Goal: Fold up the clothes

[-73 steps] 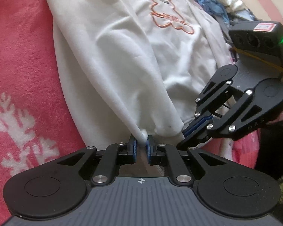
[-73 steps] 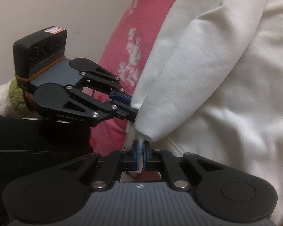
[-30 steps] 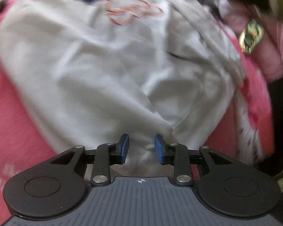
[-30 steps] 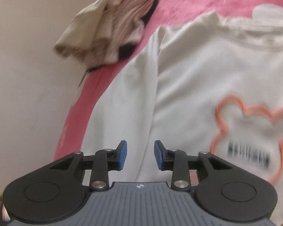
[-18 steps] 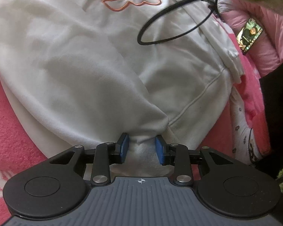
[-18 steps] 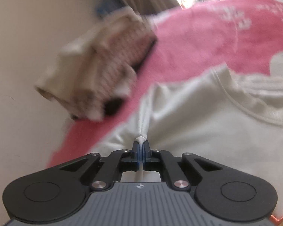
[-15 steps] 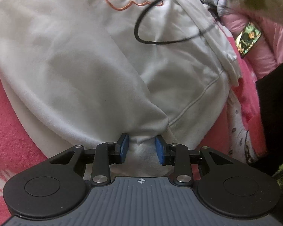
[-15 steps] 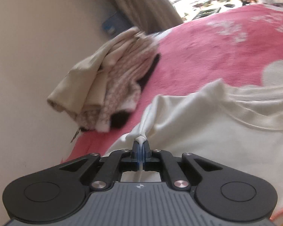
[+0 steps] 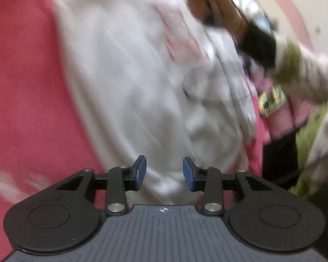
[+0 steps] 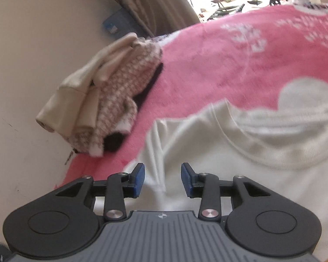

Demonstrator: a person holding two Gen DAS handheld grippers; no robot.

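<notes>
A white sweatshirt (image 9: pixel 129 83) with an orange bear print lies on a pink blanket (image 9: pixel 21 87); the left wrist view is blurred. My left gripper (image 9: pixel 164 172) hovers over the sweatshirt's lower edge, its jaws opening and the pads clear of the cloth. In the right wrist view the sweatshirt (image 10: pixel 262 152) shows its collar and a shoulder fold. My right gripper (image 10: pixel 163 180) is over that fold, jaws opening, with the fold between the pads but not pinched. A person's hand and sleeve (image 9: pixel 299 72) reach across the top right of the left wrist view.
A bundle of beige and checked clothes (image 10: pixel 102 109) lies against the cream wall (image 10: pixel 21 65) at the blanket's (image 10: pixel 229 61) left edge. A curtain (image 10: pixel 148 4) and a bright window are beyond. A phone (image 9: pixel 272 101) lies on pink bedding at the right.
My right gripper was shut on the shoulder fold and has let it go. My left gripper has widened and swung off the sleeve cuff, and the view has rolled and blurred.
</notes>
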